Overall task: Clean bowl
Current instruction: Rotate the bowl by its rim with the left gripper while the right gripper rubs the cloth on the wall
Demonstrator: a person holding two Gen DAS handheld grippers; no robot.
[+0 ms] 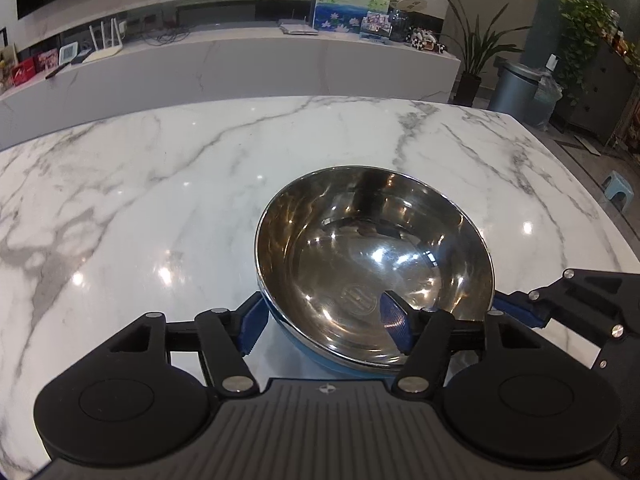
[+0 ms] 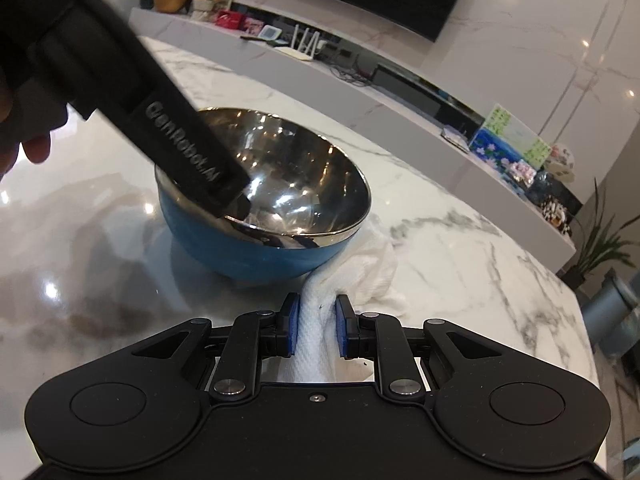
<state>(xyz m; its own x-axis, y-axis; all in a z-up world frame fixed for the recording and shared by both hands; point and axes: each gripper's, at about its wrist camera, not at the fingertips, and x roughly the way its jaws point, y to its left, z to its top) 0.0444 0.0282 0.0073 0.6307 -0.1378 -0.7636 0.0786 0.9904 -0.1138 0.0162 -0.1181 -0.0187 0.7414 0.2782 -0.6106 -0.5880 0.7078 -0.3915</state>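
currently the bowl (image 1: 374,276), steel inside w/ a blue outer shell, sits upright on the marble table (image 1: 160,184), a little toward its near edge in the left wrist view. the left gripper (image 1: 324,320) straddles the bowl's near rim: one blue pad is outside the wall, the other is down inside the basin. the gap betw the pads looks wider than the wall, and the outer pad stands apart from the blue shell, so jaws read as part open w/ the rim between them, not clamped. the right wrist view confirms a left finger (image 2: 224,184) dipping over the rim into the bowl, w/ a bit of the person's hand (image 2: 24,136) at the frame edge. the right gripper (image 2: 316,330) is closed tight on a white cloth (image 2: 360,268); the rest of the cloth trails on the table just beside the bowl, touching or nearly touching its base on the right side. interior of the bowl looks shiny, no visible residue, though reflections make that hard to judge. assessment: step in hand is securing the bowl before wiping; the cloth is gripped but not yet in the basin. next move calls for the left jaws to close on the rim to steady the bowl, then the right to lift the cloth over the rim and swipe the inner wall. risk: an unclamped bowl may slide or tip on the glossy top.
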